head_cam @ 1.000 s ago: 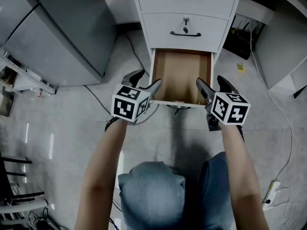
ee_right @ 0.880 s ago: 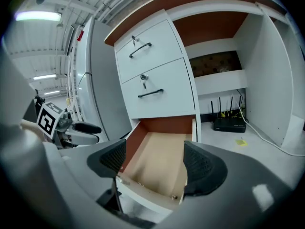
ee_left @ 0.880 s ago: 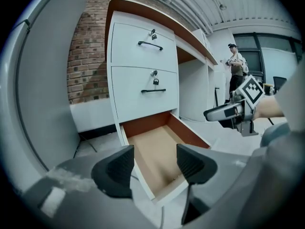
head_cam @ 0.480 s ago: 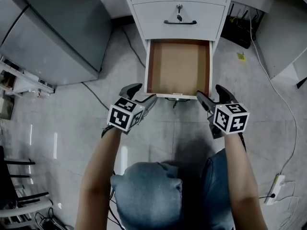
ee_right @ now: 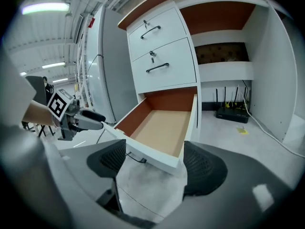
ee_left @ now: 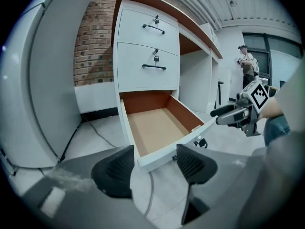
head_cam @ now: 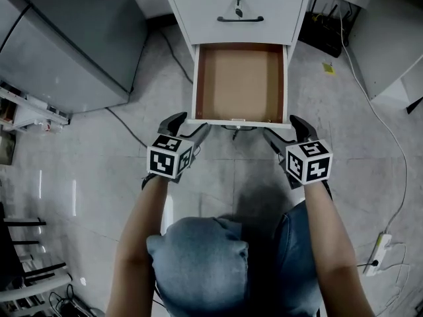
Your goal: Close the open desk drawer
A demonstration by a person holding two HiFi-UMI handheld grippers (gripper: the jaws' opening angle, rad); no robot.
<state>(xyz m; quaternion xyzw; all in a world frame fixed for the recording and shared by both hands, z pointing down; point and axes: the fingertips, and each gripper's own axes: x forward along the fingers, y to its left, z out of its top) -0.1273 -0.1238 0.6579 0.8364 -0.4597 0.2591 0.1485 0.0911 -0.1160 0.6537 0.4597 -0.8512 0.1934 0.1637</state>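
Since a second ago both grippers have dropped from beside the drawer's front corners to just in front of its front panel. The left gripper [head_cam: 188,128] has its jaws spread wide with nothing between the pads; its own view shows only the drawer's left front corner beyond the gap. The open bottom drawer of the white desk pedestal, with a bare brown board inside [head_cam: 239,81], stands pulled fully out toward the person, and the white front panel [head_cam: 238,120] faces the two claws. The right gripper [head_cam: 281,129] is likewise wide open and empty, off the right front corner; whether either claw touches the panel I cannot tell. To close it well, both sets of jaw tips should probably meet the panel level with each other and push straight away from the person with even force, so the drawer does not skew on its runners. At far left stands a large grey metal cabinet [head_cam: 66,38], with a thin black cable [head_cam: 125,125] trailing over the floor beside it. The closed upper drawer with a black handle [head_cam: 240,19] sits above the opening, and a black box with aerials [head_cam: 327,35] and a white cord [head_cam: 380,124] lie to the right. None of these blocks the drawer's path.
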